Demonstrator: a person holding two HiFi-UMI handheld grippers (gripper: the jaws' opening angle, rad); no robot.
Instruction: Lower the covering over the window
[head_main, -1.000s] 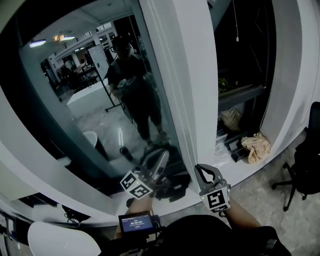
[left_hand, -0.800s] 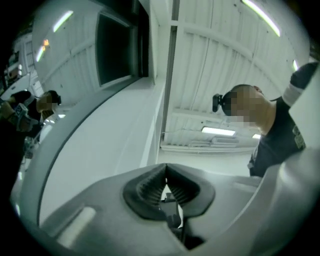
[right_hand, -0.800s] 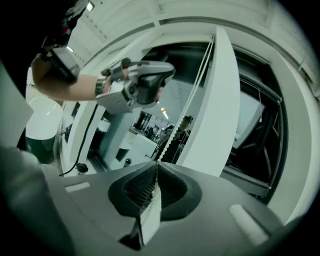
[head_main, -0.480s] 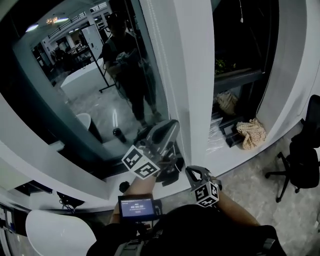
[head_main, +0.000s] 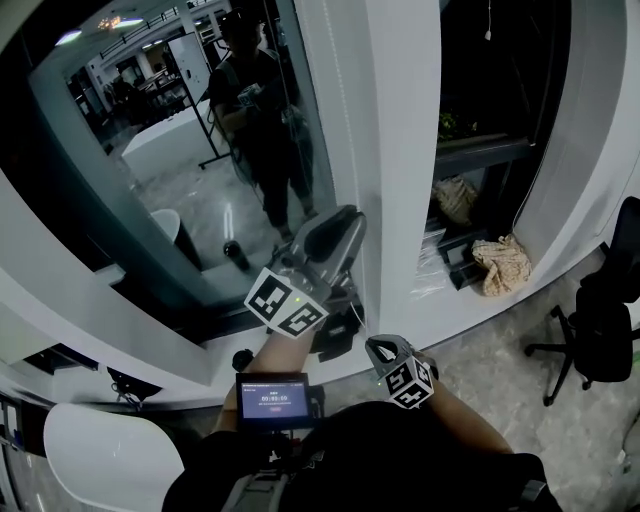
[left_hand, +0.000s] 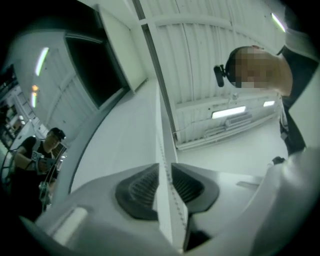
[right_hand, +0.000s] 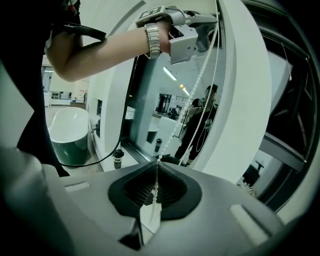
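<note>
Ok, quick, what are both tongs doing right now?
Left tongs: open, have just been opening; bead chain runs between them, not gripped.
Right tongs: closed on the bead chain.

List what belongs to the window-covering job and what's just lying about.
Job: bead chain, clamped in right hand-held gripper; left hand-held gripper, jaws just opened, chain between them; window.
Lying about: crumpled cloth, office chair, dark cup.
</note>
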